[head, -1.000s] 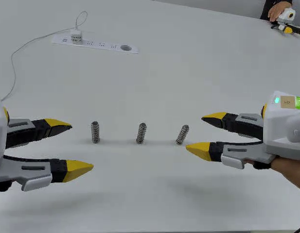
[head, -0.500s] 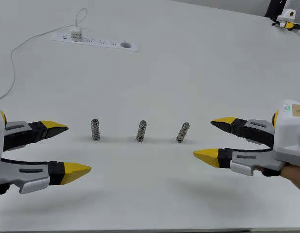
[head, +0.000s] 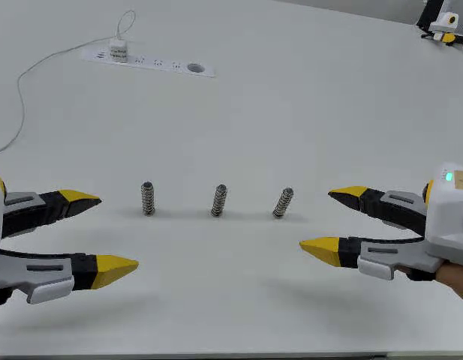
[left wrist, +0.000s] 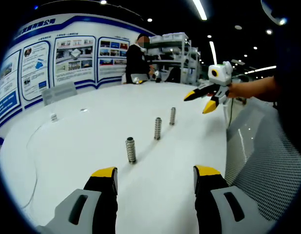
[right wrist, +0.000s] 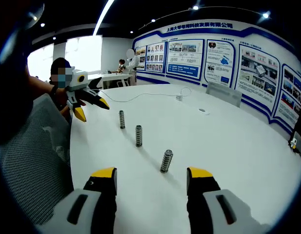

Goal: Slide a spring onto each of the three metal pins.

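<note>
Three metal springs stand in a row on the white table, each around an upright pin: the left spring [head: 147, 198], the middle spring [head: 219, 200] and the right spring [head: 283, 202], which leans a little. My left gripper [head: 103, 231] is open at the left of the row, a hand's width from the left spring [left wrist: 131, 149]. At the right, my right gripper [head: 335, 222] is open too, apart from the right spring [right wrist: 166, 161]. Nothing is between either pair of jaws.
A white power strip [head: 152, 64] with a plugged adapter and a trailing cable [head: 21, 97] lies at the far left of the table. Another gripper device [head: 446, 24] rests at the far right corner. A mesh chair [left wrist: 267, 161] stands beside the table.
The right gripper has drawn back to the right and slightly down, away from the right spring. The left gripper has shifted a little left and down. The springs stay put.
</note>
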### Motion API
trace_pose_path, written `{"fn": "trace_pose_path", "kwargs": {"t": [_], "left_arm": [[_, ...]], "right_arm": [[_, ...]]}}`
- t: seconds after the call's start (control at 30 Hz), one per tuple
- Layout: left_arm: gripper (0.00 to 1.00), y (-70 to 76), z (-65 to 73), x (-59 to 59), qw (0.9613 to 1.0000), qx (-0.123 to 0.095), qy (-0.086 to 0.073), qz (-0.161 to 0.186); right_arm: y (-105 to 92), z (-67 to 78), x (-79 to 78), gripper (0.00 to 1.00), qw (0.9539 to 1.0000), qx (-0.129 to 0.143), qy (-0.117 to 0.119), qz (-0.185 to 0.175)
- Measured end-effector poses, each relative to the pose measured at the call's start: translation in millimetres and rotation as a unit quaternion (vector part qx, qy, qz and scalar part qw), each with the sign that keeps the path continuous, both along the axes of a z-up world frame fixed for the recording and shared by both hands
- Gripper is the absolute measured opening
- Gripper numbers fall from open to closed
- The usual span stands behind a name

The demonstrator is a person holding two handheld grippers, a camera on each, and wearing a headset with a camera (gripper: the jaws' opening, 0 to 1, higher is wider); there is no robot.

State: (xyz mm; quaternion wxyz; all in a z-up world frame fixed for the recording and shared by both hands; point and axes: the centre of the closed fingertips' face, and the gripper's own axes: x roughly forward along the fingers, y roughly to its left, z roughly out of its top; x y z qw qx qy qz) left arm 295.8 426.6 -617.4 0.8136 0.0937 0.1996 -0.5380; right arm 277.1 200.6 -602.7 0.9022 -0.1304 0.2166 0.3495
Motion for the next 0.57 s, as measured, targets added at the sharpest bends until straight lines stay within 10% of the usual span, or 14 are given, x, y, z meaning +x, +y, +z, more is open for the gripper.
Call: {"fn": "trace_pose_path", "kwargs": {"t": [0.57], "left_arm": [[0.65, 2.1, -0.2, -0.9, 1.0, 0.002, 0.001, 0.004]], "right_arm": [[-2.9, 1.9, -3.8, 0.61, 0.9999, 0.002, 0.002, -0.012]]}}
